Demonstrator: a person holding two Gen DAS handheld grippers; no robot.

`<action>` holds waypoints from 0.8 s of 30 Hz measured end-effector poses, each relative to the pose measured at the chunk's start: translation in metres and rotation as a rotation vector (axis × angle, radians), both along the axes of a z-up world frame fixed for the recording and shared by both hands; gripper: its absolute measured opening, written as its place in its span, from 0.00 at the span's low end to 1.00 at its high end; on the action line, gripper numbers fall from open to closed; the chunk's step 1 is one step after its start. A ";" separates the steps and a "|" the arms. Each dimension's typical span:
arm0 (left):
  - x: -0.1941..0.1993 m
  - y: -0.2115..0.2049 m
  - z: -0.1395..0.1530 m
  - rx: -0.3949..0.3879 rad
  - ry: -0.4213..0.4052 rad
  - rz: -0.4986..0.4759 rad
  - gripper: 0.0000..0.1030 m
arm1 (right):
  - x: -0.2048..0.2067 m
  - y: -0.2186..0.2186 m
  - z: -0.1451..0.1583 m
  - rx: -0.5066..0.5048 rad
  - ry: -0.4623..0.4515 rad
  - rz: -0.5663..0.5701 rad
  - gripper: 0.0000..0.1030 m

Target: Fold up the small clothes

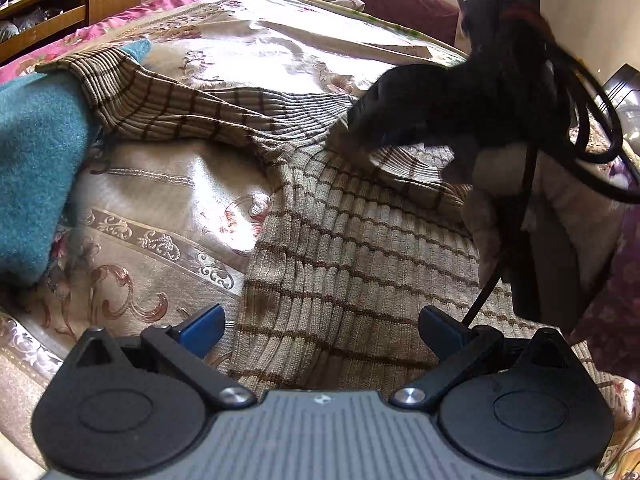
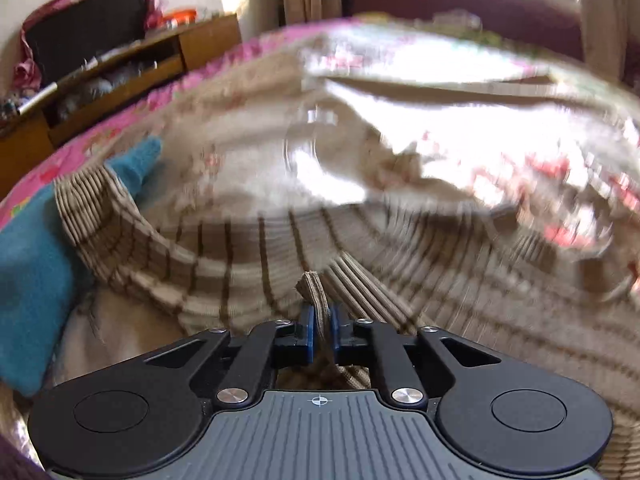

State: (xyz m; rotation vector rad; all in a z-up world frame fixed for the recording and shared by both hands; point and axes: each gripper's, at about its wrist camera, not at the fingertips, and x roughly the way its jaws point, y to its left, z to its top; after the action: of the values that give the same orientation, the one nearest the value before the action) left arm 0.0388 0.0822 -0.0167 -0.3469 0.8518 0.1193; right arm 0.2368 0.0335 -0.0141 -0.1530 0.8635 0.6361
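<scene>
A beige ribbed sweater with brown stripes [image 1: 352, 248] lies spread on the bed, one sleeve [image 1: 168, 100] stretched to the far left. My left gripper [image 1: 320, 328] is open and empty, just above the sweater's near hem. My right gripper [image 2: 320, 320] is shut on a pinch of the sweater's ribbed edge [image 2: 314, 284]; the right wrist view is motion-blurred. In the left wrist view the right gripper [image 1: 384, 120] shows as a dark shape over the sweater's upper part, lifting a fold [image 1: 408, 164].
A teal knit garment [image 1: 36, 168] lies at the left, under the sleeve's end; it also shows in the right wrist view [image 2: 36, 280]. The bed has a patterned satin cover [image 1: 160, 208]. A wooden cabinet [image 2: 120, 68] stands beyond the bed. Black cables [image 1: 592, 120] hang at the right.
</scene>
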 end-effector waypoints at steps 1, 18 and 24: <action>0.000 0.000 0.000 0.000 0.000 -0.001 1.00 | -0.001 -0.004 -0.002 0.002 0.017 -0.004 0.13; 0.026 -0.013 0.022 0.088 -0.085 -0.066 1.00 | -0.028 -0.217 0.024 0.108 -0.037 -0.407 0.28; 0.097 -0.028 0.032 0.172 -0.132 -0.100 1.00 | -0.020 -0.289 0.005 0.159 -0.017 -0.600 0.30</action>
State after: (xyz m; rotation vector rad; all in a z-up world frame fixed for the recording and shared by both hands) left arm 0.1358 0.0542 0.0150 -0.1490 0.7207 0.0750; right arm 0.2172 -0.2557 -0.0091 0.2398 0.7866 0.1381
